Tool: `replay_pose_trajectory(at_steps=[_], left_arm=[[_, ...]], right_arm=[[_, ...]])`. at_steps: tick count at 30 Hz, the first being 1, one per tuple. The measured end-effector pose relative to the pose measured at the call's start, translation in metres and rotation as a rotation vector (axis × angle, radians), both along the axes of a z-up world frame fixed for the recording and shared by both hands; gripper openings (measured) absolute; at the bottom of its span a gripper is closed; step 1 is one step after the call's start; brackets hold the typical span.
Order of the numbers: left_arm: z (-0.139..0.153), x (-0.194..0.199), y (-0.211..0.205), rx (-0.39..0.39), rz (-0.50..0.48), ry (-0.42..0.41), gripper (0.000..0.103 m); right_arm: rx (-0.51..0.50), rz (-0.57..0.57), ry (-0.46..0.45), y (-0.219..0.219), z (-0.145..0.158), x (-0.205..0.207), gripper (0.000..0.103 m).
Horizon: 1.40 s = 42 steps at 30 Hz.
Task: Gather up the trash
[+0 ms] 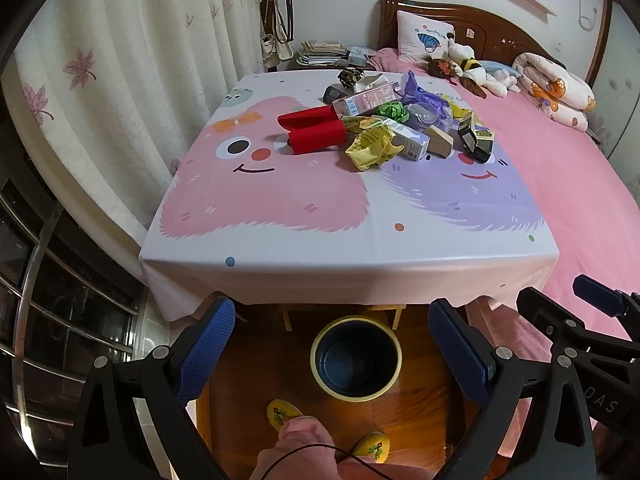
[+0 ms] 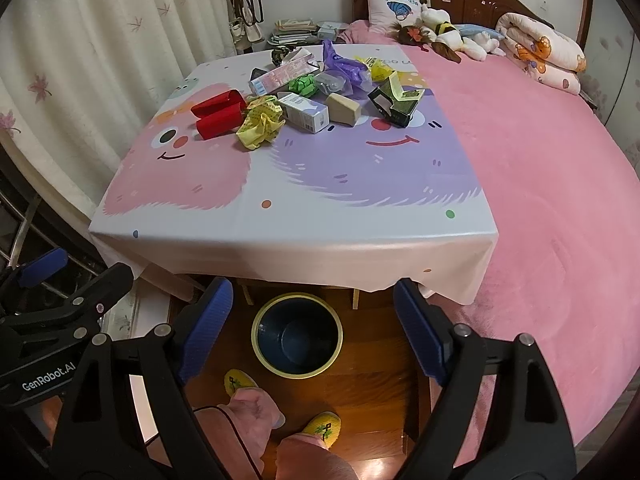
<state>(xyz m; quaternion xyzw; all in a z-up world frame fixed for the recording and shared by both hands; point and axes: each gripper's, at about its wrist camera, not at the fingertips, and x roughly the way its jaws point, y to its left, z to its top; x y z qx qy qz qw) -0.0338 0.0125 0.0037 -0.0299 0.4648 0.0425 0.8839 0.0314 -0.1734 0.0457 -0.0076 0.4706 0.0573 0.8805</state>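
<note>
Both the left tool [image 1: 331, 350] and right tool [image 2: 313, 326] hang spread and empty above the dark-blue round bin with yellow rim [image 1: 356, 390], which stands on wooden floor at the bench [image 1: 348, 276] near edge. Beyond a broad bare stretch of tablecloth, the heap of crumpled wrappers and cartons [image 2: 312, 100] lies toward the bench's far edge.

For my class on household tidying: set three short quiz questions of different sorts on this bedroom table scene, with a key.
1. True or false: the bin on the floor already holds trash.
2. Multiple choice: the red box lies at which side of the pile, seen from the right wrist view? A) left B) right C) middle
3. Fill in: the jaws of the left gripper and right gripper both stand ____.

Key: 1 false, the bin looks empty. 2 A, beside the crumpled yellow wrapper. 3 open, holding nothing.
</note>
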Motion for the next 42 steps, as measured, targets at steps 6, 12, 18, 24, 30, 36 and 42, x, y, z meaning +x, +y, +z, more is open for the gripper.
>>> replay_pose_trajectory(at_steps=[6, 12, 18, 24, 30, 36, 42], left_arm=[[0.000, 0.000, 0.000, 0.002, 0.000, 0.001, 0.099], [0.001, -0.003, 0.004, 0.002, 0.004, 0.007, 0.099], [0.002, -0.002, 0.005, 0.004, 0.007, 0.013, 0.099], [0.006, 0.000, 0.005, 0.009, 0.013, 0.018, 0.099], [0.015, 0.009, 0.002, 0.035, 0.020, 0.020, 0.099], [0.029, 0.019, 0.001, 0.067, 0.025, 0.005, 0.099], [0.037, 0.043, 0.012, 0.085, 0.033, -0.012, 0.099]], right_arm=[[0.001, 0.002, 0.001, 0.000, 0.000, 0.000, 0.081], [0.011, 0.007, -0.007, 0.002, 0.004, 0.001, 0.081], [0.013, 0.008, -0.006, 0.002, 0.005, 0.001, 0.081], [0.025, 0.013, -0.010, 0.003, 0.007, 0.004, 0.081], [0.053, 0.020, -0.012, 0.001, 0.010, 0.011, 0.081], [0.081, 0.026, -0.027, 0.000, 0.014, 0.019, 0.080], [0.087, 0.032, -0.040, 0.005, 0.015, 0.039, 0.080]])
